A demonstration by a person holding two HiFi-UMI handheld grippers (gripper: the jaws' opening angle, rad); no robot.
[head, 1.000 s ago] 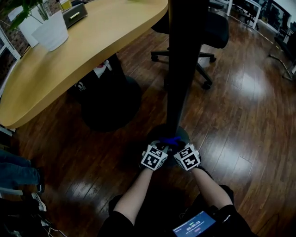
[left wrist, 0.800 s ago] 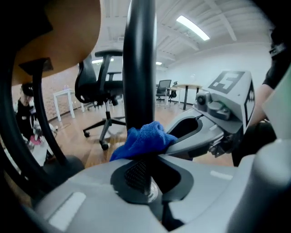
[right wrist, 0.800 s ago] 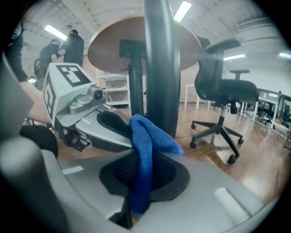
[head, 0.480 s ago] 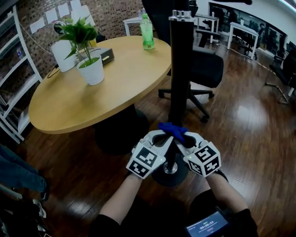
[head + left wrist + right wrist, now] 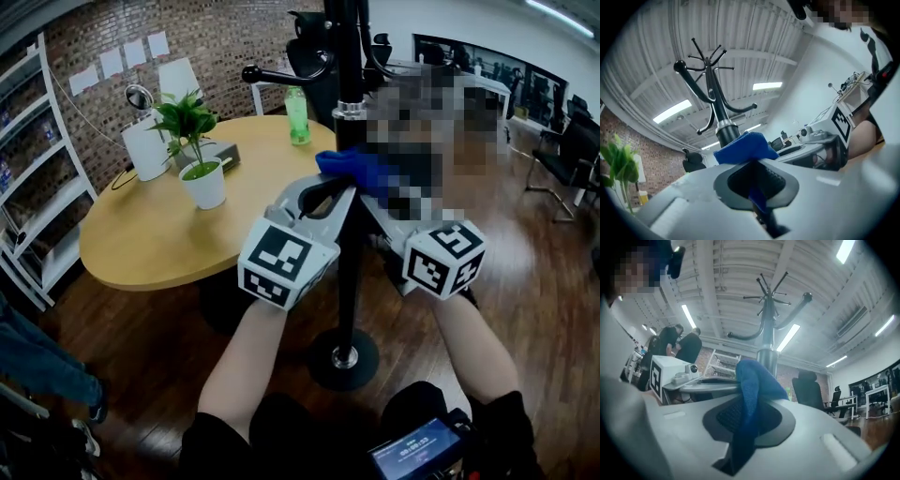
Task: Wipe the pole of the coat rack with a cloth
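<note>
Coat rack pole (image 5: 349, 281): a black upright that runs from its round base (image 5: 344, 358) on the wood floor (image 5: 525, 309) at 6 o'clock to curved hooks (image 5: 281, 73) at 12 o'clock. A silver collar (image 5: 347, 111) rings it high up; both gripper views show the same collar below the hooks (pole (image 5: 716, 108), (image 5: 767, 333)).

Worktop (image 5: 150, 244): a round wooden top at 9 to 10 o'clock of the pole. Its near rim is close to the pole but apart from it. It carries a potted plant (image 5: 204, 178) and a green bottle (image 5: 298, 114). A black office chair (image 5: 314, 52) stands behind the pole at 12 o'clock. White shelving (image 5: 37, 187) lines the brick wall at 9 o'clock. The floor lies open from 3 to 5 o'clock.

Left tool (image 5: 323, 195) (image 5: 754, 178): at 9 o'clock of the pole, angled up, jaws pressed together with a strip of blue cloth (image 5: 361, 169) pinched between the dark pads.

Right tool (image 5: 373, 199) (image 5: 747, 416): at 3 o'clock of the pole, jaws likewise closed, gripping a fold of the same cloth.

Cloth (image 5: 740, 146) (image 5: 754, 380): bunched between the two tool tips, it lies across the pole just under the collar. Bare pole shows below it down to the base.
</note>
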